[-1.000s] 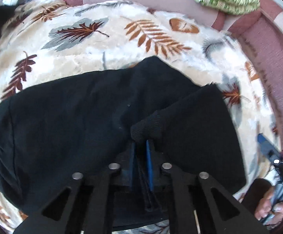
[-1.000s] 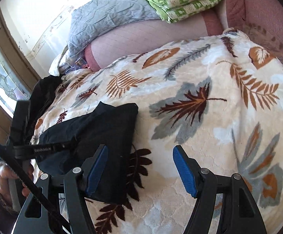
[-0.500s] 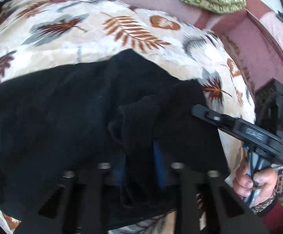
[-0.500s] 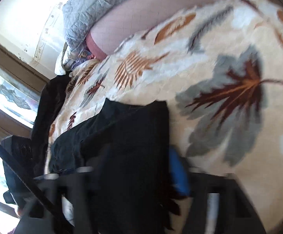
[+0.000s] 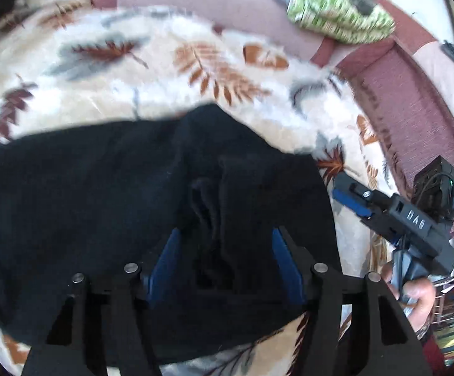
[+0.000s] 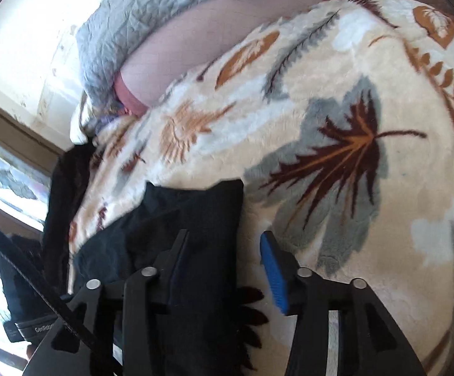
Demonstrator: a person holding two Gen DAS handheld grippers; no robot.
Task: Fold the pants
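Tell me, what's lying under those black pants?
The black pants lie on a cream blanket printed with brown and grey leaves, which shows all around them. Whatever the blanket's print looks like directly beneath the cloth is covered, and so is anything that might be tucked under the pants.

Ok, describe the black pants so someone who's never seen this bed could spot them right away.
Start from the cream fleece blanket with brown and grey leaf prints covering the bed. On its near part lies a black, soft fabric bundle, the folded pants. It is the only plain dark thing on the blanket; the green patterned cloth sits far off.
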